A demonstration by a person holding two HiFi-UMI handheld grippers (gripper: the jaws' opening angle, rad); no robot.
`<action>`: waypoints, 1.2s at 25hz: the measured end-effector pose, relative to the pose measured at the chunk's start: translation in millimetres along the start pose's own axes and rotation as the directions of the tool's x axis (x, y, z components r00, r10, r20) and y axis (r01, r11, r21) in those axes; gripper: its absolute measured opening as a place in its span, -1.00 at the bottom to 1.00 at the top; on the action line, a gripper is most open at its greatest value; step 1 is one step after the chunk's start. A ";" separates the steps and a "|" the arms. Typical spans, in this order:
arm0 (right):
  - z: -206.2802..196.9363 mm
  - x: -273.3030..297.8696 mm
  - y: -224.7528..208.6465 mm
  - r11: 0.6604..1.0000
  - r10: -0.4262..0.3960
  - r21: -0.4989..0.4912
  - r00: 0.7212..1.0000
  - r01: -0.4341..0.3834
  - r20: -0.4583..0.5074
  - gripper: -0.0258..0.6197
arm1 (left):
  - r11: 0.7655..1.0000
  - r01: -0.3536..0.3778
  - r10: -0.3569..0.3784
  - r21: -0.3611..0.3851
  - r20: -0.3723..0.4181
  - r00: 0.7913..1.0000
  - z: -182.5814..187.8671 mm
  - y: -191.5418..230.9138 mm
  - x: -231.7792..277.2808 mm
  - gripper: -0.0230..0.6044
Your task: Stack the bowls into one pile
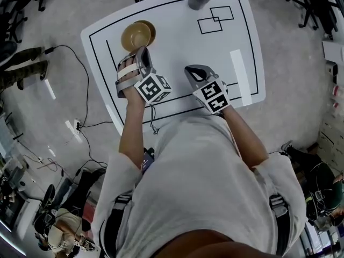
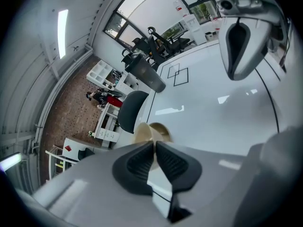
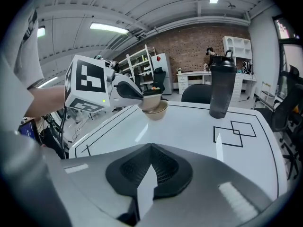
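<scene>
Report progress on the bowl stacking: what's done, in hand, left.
Done: only two bowls show, and the upper bowl is already over or in the lower bowl on the table. In hand: the left gripper is shut on the upper bowl's rim. Left: seat it fully and release. The right gripper is shut and empty.

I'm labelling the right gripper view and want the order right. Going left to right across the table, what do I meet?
Left gripper → bowls, the top one held in its fingers → dark bottle.
</scene>
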State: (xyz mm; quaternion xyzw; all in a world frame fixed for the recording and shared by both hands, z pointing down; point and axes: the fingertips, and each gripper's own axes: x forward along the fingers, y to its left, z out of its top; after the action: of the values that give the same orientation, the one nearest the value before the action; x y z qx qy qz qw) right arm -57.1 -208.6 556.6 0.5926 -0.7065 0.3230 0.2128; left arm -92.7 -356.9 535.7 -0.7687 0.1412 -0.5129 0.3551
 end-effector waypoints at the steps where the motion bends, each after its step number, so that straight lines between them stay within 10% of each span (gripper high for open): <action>1: 0.5 1.5 -1.2 1.000 0.002 0.001 1.000 -0.002 0.002 -0.92 | 1.000 0.003 -0.003 0.001 -0.001 1.000 0.7 -1.2 2.6 -0.87; 30: -8.6 8.6 -14.5 1.000 -0.004 0.028 0.999 0.005 -0.037 -0.92 | 0.999 0.041 -0.041 0.019 -0.006 0.999 6.4 -13.8 30.6 -0.87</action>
State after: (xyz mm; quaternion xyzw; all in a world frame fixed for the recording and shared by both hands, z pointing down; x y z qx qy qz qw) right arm -45.4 -209.8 571.4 0.5912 -0.6965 0.3432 0.2183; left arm -75.7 -362.4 564.9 -0.7665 0.1216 -0.5235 0.3515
